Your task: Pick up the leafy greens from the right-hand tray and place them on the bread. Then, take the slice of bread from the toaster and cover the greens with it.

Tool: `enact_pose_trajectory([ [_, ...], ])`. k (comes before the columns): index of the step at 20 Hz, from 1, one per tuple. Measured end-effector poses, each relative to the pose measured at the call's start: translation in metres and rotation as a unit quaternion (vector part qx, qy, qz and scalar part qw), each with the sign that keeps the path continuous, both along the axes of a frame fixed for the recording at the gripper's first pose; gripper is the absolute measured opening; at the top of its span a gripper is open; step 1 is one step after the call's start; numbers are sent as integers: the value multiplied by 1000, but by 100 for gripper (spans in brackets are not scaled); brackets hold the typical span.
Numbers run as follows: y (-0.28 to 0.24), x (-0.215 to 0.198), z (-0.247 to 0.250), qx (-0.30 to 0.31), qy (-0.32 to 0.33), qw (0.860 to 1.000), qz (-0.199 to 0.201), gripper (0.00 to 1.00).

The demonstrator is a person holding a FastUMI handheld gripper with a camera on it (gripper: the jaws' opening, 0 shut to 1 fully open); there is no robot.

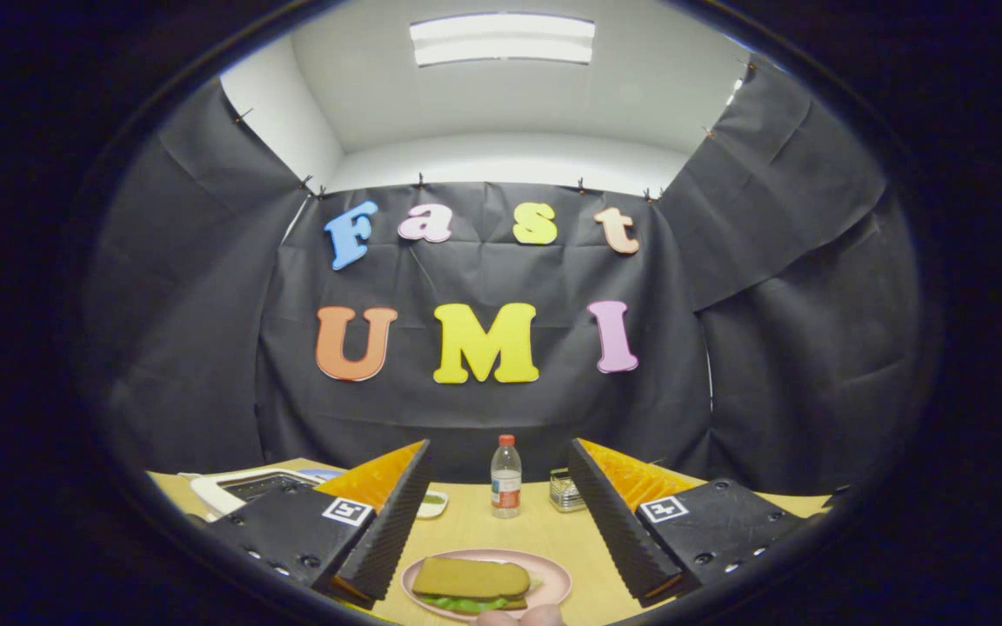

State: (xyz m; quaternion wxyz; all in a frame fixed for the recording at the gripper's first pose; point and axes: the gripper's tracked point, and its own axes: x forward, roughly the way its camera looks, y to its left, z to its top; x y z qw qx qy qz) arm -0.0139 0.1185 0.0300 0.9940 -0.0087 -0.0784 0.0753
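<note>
A pink plate (553, 581) lies on the wooden table between my fingers, low and close. On it sits a brown bread slice (470, 577) with leafy greens (464, 602) showing under its near edge, and another slice below them. My gripper (499, 509) is open and holds nothing; its fingers stand wide apart on either side of the plate, raised above it. A white toaster (236, 489) stands beyond the left finger.
A small plastic water bottle (506, 476) with a red cap stands at the back of the table between the fingers. A small glass jar (564, 489) is to its right, and a small white dish (433, 502) with something green is beside the left finger. Fingertips of a hand (518, 616) show by the plate's near rim.
</note>
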Motion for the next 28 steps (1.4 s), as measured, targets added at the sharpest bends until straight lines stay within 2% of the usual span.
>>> enact_pose_trajectory([
  [28,15,7,-21,-3,39,999,4,95],
])
